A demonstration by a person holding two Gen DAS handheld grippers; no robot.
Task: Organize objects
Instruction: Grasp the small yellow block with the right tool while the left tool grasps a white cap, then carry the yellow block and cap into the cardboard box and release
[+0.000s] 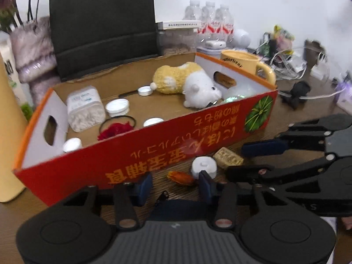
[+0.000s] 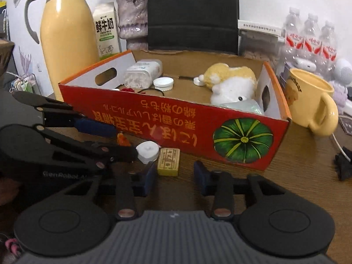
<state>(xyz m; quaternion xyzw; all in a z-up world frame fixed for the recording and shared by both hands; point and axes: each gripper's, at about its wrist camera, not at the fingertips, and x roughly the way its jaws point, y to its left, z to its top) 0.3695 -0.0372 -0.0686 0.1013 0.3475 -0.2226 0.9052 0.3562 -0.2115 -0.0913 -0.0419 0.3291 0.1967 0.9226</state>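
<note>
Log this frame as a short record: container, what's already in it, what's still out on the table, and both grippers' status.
container: red cardboard box, open top, on wooden table
inside box: plush toy, cotton swab box, white caps, red flower with black hair tie
outside, in front of box: white cap, yellow block, orange dried petal
beside box: yellow mug
left gripper: jaws apart, nothing held, near the white cap
right gripper: jaws apart, nothing held, near the yellow block
</note>
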